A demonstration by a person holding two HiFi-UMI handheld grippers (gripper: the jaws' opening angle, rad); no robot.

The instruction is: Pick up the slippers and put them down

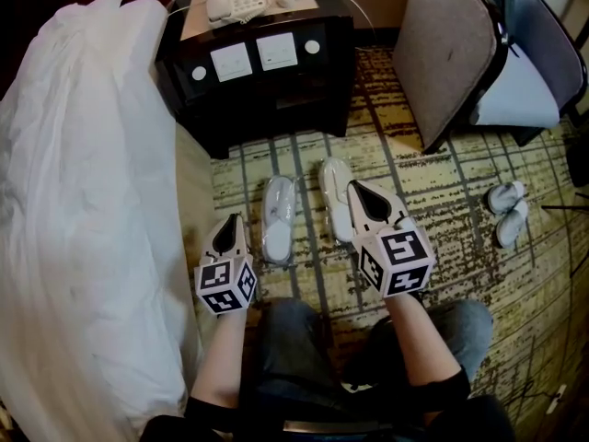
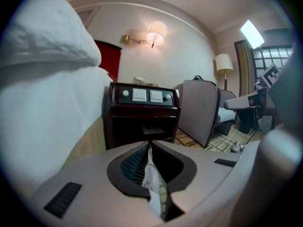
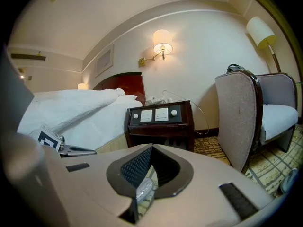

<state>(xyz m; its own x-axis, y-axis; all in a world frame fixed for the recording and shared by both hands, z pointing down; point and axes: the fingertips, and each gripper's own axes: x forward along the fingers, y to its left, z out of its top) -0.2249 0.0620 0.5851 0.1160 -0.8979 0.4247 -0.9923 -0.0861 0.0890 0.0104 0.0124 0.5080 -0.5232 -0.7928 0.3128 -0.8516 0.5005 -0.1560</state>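
Although a sliver of white wrapping shows through each slit, the left gripper (image 1: 230,221) and right gripper (image 1: 359,191) are both clenched, jaws pressed together. The left slipper (image 1: 278,219) lies flat on the carpet (image 1: 442,191) at the left gripper's 3 o'clock. The right slipper (image 1: 333,196) lies at the right gripper's 9 o'clock, partly under it. Only the head view shows a second pair (image 1: 508,212) at 3 o'clock; only the gripper views show the wall lamp (image 3: 162,41).

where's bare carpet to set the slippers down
Open carpet lies between the wrapped slippers and the grey pair, in front of the chair. Crowded: the strip between bed and wrapped slippers, where the left gripper sits.
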